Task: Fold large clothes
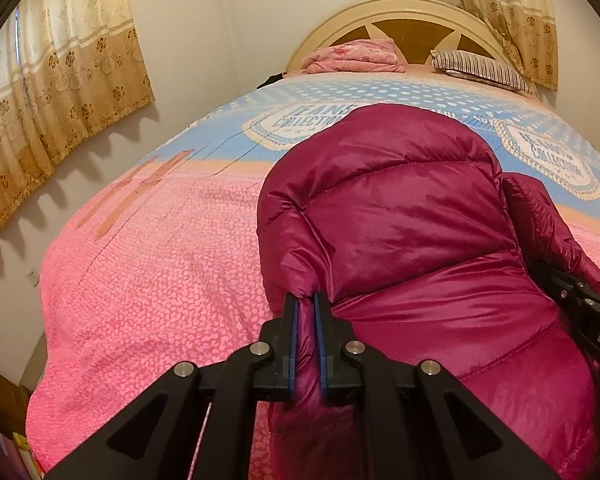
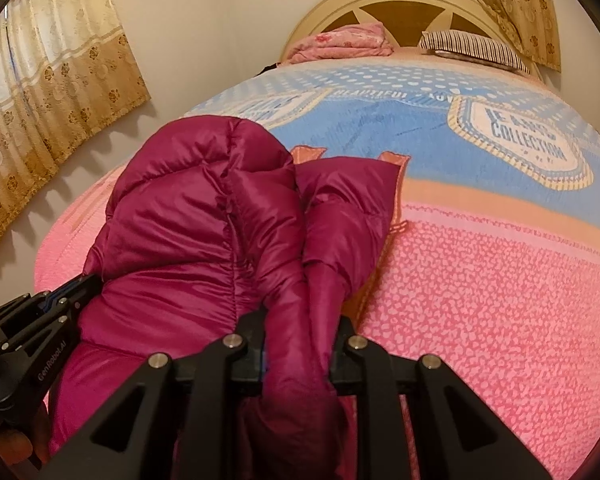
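A magenta puffer jacket [image 1: 400, 216] lies bunched on the pink and blue bedspread [image 1: 152, 272]. My left gripper [image 1: 307, 304] is shut on a fold at the jacket's left edge; it also shows at the left in the right wrist view [image 2: 82, 286]. My right gripper [image 2: 300, 324] is shut on a thick bunch of the jacket [image 2: 220, 216] on its right side, and fabric hides its fingertips. The right gripper shows at the right edge of the left wrist view [image 1: 540, 272], against the jacket.
A folded pink blanket [image 1: 354, 56] and a striped pillow [image 1: 480, 66] lie by the cream headboard [image 1: 412, 12]. Gold curtains [image 1: 52, 92] hang on the left wall and behind the headboard. The bedspread [image 2: 500, 280] stretches to the right.
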Demonstrator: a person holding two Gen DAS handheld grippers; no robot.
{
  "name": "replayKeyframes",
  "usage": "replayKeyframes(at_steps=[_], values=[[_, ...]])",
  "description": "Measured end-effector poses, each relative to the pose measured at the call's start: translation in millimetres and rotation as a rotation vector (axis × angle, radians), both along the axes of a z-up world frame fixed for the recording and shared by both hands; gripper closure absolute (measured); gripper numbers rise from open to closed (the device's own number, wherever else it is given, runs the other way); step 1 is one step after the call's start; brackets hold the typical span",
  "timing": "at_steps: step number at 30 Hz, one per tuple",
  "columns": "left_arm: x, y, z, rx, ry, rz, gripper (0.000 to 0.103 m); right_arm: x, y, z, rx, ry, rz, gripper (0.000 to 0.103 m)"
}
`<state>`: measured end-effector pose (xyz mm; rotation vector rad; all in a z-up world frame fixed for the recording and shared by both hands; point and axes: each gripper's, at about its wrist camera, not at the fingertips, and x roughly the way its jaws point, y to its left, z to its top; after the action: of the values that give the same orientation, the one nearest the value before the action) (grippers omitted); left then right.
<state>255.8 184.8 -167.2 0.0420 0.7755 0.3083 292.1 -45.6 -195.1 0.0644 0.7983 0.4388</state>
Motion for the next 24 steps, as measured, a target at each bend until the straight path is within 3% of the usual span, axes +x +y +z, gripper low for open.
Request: replayKeyframes(at_steps=[8,11,13,15,24], values=[[3.1,-1.7,-7.6,0.010,0.003,0.020,0.085,2.6,0.2,-3.6,-0.012,0.012,-0.011,0.075],[2.8,-0.3,-9.2,0.025,-0.001,0.056,0.067,3.7,-2.1,-5.9,-0.011,0.018,-0.020,0.069],[2.3,4.0,-8.8,0.026,-0.008,0.097,0.045,4.8,-4.8,-7.3,-0.011,0.020,-0.029,0.066],[2.0,8.1,-8.8,0.007,-0.013,0.111,0.038,5.8,-5.4,-8.8,-0.011,0.024,-0.029,0.065],[1.3,17.7,-13.0,-0.022,-0.013,0.115,0.034,5.7,-2.3,-10.3,-0.043,0.022,-0.032,0.063]])
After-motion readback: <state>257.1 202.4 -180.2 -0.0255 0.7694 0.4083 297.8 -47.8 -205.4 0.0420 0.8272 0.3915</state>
